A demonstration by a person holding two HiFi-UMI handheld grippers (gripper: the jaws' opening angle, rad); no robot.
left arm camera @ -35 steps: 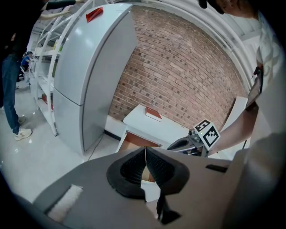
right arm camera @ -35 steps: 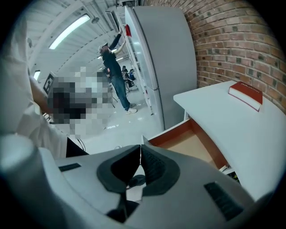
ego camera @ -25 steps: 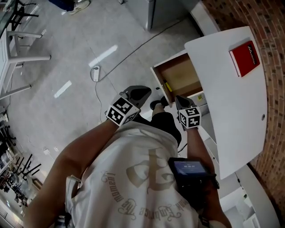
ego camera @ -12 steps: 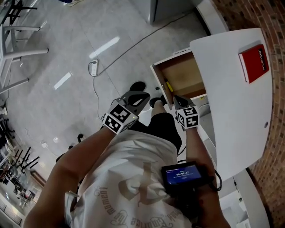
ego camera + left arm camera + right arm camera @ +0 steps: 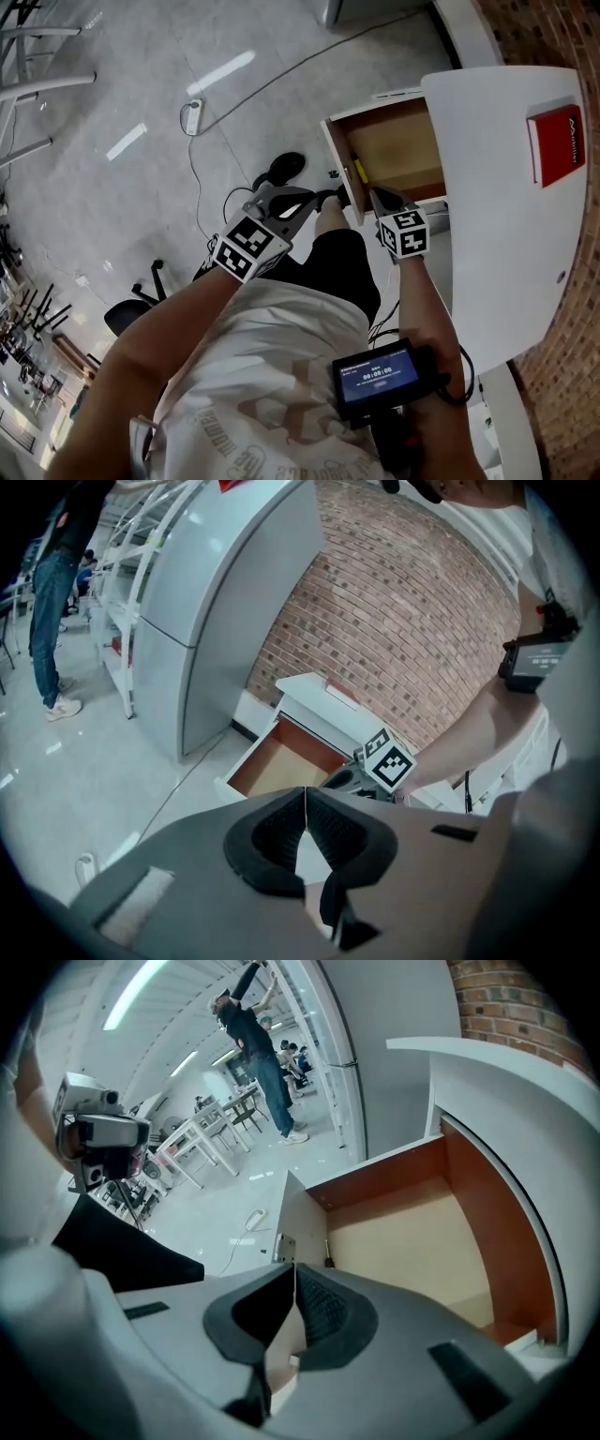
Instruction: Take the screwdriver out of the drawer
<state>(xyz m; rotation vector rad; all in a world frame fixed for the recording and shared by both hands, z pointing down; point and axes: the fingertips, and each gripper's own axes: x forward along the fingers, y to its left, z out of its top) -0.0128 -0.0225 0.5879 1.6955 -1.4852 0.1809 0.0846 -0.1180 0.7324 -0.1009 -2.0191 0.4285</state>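
The wooden drawer [image 5: 398, 155] stands pulled open from under the white desk [image 5: 506, 216]. A yellow-handled screwdriver [image 5: 358, 172] lies inside it along the front panel. My right gripper [image 5: 377, 195] hovers shut and holds nothing, just outside the drawer's near front corner. In the right gripper view the drawer [image 5: 412, 1232] is straight ahead of my right gripper [image 5: 295, 1271], and a dark slim end of the screwdriver [image 5: 327, 1256] shows by the front wall. My left gripper [image 5: 309, 199] is shut on nothing, left of the drawer front, and the left gripper view shows my left gripper [image 5: 306, 795] facing the drawer [image 5: 277, 769].
A red book [image 5: 555, 145] lies on the desk top. On the floor are a cable and power strip [image 5: 192, 117], a black chair base [image 5: 131, 309] and the person's shoe [image 5: 281, 169]. A tall grey cabinet [image 5: 216, 602] stands beyond the drawer. People stand far off.
The head camera has swung, so the desk and drawer sit further right in view. Both grippers stay shut near the drawer front, the right one slightly closer to it.
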